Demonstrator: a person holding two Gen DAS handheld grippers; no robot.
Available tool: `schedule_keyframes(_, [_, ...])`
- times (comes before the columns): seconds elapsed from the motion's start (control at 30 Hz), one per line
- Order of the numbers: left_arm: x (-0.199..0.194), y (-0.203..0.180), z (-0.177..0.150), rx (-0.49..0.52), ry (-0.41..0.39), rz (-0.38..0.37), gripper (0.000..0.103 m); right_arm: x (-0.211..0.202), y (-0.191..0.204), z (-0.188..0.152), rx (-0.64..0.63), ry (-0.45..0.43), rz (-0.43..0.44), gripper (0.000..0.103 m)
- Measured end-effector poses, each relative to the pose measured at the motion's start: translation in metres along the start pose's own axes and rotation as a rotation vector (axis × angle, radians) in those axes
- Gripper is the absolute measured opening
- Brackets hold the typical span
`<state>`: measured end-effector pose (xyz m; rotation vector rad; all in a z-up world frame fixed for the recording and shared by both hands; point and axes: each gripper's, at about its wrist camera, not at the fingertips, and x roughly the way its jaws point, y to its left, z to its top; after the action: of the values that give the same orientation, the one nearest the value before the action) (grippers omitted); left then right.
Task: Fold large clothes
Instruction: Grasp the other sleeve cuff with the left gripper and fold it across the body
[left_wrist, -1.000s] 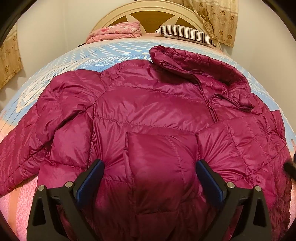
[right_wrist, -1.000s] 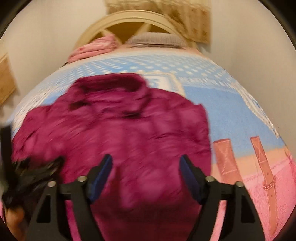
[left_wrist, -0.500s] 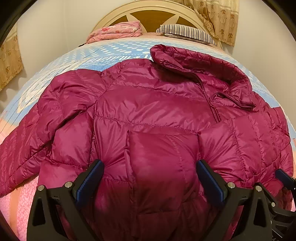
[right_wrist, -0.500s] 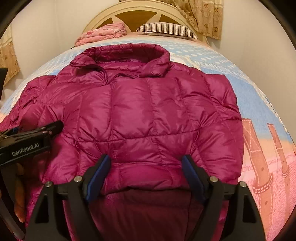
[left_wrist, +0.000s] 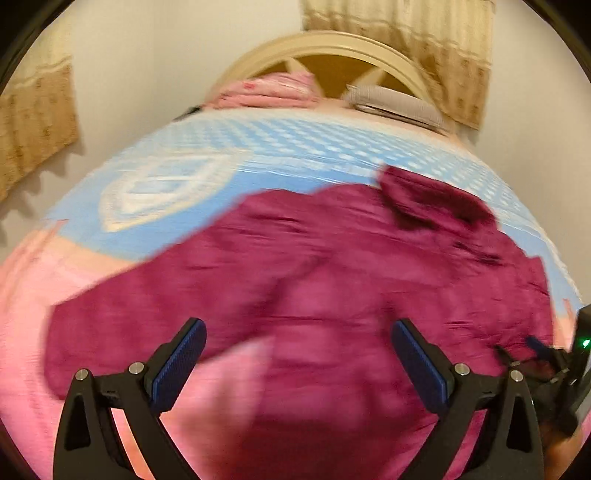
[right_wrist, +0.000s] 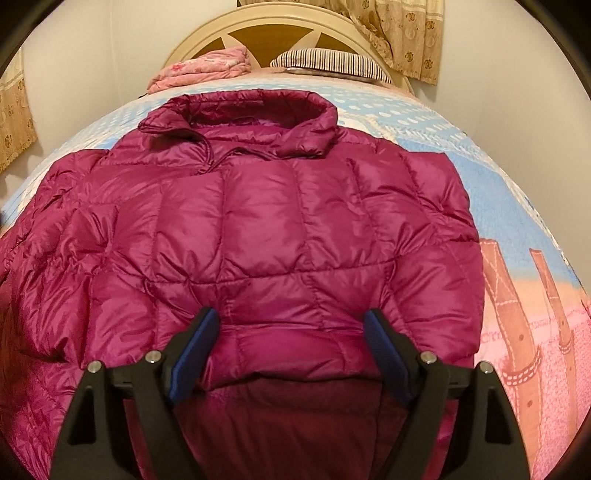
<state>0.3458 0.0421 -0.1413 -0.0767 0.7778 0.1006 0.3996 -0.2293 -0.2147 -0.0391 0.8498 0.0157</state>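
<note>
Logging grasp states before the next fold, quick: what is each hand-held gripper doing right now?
Left hand-held gripper: open, holding nothing, above the jacket.
Right hand-held gripper: open, holding nothing, over the jacket's lower part.

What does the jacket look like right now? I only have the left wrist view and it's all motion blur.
Observer: In the right wrist view the magenta jacket is sharp. It lies spread on the bed, collar toward the headboard.
Operator: Is the right gripper gripping it?
Observer: No. The right gripper is open, jaws apart over the jacket's lower part.
Operator: What's near the headboard?
Observer: A striped pillow beside a folded pink blanket.
</note>
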Motion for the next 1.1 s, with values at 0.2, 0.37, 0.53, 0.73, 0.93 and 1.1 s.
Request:
schedule_keyframes(0.2, [-0.006,0.138,-0.023,-0.145,0.027,0.303,0.101,-0.001,0.001,0.0,-0.009,-0.006,-0.011,0.085])
schedule_keyframes(0.37, [0.002,0.213,-0.043,-0.351,0.076,0.368,0.1,-0.001,0.002,0.0,-0.011,-0.009,-0.015,0.085])
schedule_keyframes(0.53, [0.023,0.213,-0.045,-0.387,0.118,0.272,0.1,-0.003,0.002,-0.001,-0.015,-0.013,-0.027,0.087])
schedule_keyframes(0.73, [0.037,0.213,-0.045,-0.391,0.148,0.224,0.026,-0.003,0.001,-0.001,-0.014,-0.014,-0.033,0.088])
schedule_keyframes(0.93, [0.009,0.227,-0.037,-0.369,0.06,0.212,0.011,-0.003,0.002,-0.001,-0.015,-0.014,-0.033,0.088])
schedule_keyframes(1.1, [-0.006,0.22,-0.034,-0.293,0.027,0.228,0.01,-0.004,0.002,0.0,-0.016,-0.01,-0.031,0.088])
